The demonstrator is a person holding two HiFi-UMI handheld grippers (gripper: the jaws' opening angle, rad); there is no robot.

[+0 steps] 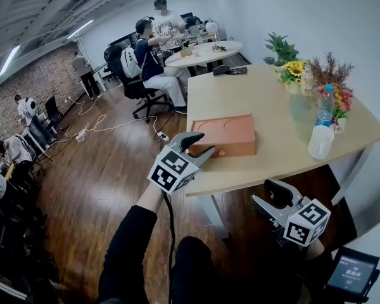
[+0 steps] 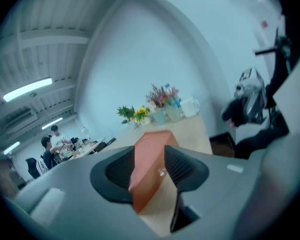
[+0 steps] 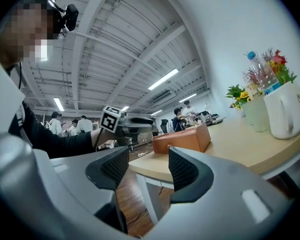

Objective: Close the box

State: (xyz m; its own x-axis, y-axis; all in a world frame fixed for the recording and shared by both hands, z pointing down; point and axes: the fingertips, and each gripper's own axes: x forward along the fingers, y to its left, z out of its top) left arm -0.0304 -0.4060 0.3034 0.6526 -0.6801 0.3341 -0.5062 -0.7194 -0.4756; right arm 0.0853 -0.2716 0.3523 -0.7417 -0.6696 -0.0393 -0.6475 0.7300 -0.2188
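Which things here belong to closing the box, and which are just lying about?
Job: orange box, lid already down; left tongs, on its near corner; right tongs, off the table.
Lying about: white mug; water bottle; flower vases.

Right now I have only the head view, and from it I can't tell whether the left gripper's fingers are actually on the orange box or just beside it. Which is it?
Observer: On it. In the left gripper view, the left gripper has its fingers shut on a corner of the orange box, which fills the gap between them.
Operator: And the right gripper?
Observer: In its own view, the right gripper has its fingers apart with nothing between them. Only the table edge shows beyond the gap.
Operator: Is the lid fully down?
Observer: Side-on in the right gripper view, the lid sits level, and I see no gap under it.
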